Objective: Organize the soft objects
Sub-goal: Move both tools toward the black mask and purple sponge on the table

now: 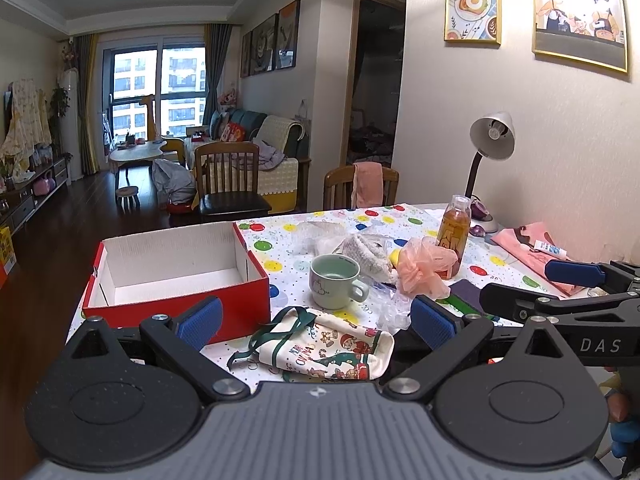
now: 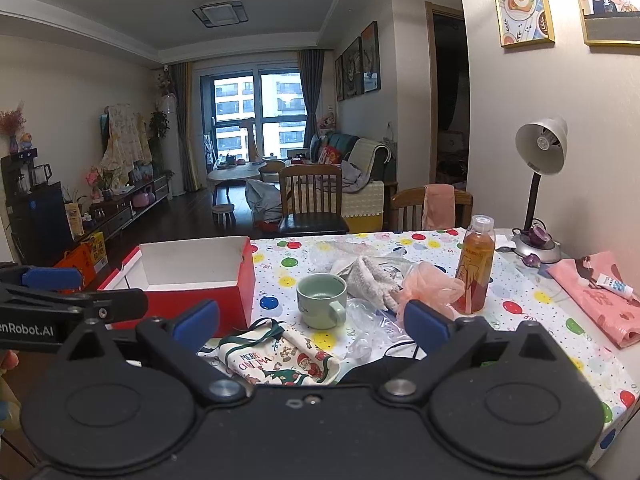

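A Christmas-print drawstring pouch [image 1: 324, 350] [image 2: 280, 358] lies at the table's near edge. My left gripper [image 1: 316, 322] hovers open just above and before it. My right gripper [image 2: 310, 326] is open too, with nothing between its fingers. Behind the pouch sit a grey knitted sock [image 1: 370, 256] [image 2: 368, 278] and a peach mesh bath pouf [image 1: 424, 266] [image 2: 430, 286]. An open red cardboard box [image 1: 176, 276] [image 2: 192, 276] with a white, bare inside stands at the left. A pink printed cloth [image 1: 532, 250] [image 2: 600, 292] lies at the right.
A pale green mug [image 1: 336, 286] [image 2: 322, 300] stands mid-table beside crumpled clear plastic [image 1: 390, 304]. An amber drink bottle [image 1: 454, 228] [image 2: 476, 266], a desk lamp [image 1: 490, 140] [image 2: 540, 148] and a small tube [image 1: 552, 250] are at the right. Wooden chairs [image 1: 230, 178] stand behind the table.
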`<move>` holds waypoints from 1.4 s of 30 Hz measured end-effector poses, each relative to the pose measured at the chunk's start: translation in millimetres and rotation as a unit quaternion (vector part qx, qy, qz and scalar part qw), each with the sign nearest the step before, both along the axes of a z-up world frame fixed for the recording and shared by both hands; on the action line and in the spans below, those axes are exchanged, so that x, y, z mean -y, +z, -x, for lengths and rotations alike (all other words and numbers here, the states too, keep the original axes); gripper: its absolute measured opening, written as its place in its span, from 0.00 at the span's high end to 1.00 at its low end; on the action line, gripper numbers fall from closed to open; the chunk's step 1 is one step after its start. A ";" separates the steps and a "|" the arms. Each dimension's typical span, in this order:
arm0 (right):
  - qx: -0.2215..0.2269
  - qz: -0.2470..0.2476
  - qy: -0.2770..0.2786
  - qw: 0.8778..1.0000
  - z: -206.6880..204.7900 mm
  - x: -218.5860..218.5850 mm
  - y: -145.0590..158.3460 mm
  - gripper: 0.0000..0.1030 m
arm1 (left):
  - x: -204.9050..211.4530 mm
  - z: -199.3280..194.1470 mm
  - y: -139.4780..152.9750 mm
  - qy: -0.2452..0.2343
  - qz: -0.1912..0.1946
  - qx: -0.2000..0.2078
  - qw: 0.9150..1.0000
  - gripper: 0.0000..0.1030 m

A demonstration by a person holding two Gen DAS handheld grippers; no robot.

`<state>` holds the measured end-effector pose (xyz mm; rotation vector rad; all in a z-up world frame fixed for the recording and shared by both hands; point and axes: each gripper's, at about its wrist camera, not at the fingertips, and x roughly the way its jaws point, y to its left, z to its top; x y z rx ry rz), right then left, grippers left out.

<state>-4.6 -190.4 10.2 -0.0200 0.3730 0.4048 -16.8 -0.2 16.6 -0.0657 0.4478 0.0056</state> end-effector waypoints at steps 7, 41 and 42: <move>0.001 -0.001 0.005 1.000 -1.4 -0.9 1.1 0.05 | -0.9 0.3 1.2 -0.001 0.001 0.000 1.000 0.02; 0.012 -0.001 -0.011 1.000 -10.8 12.2 2.0 0.05 | 7.1 -19.7 2.7 -0.015 -0.007 0.009 1.000 0.02; 0.013 -0.001 -0.012 1.000 -13.3 13.9 1.9 0.05 | 8.4 -23.1 2.4 -0.015 -0.005 0.008 1.000 0.02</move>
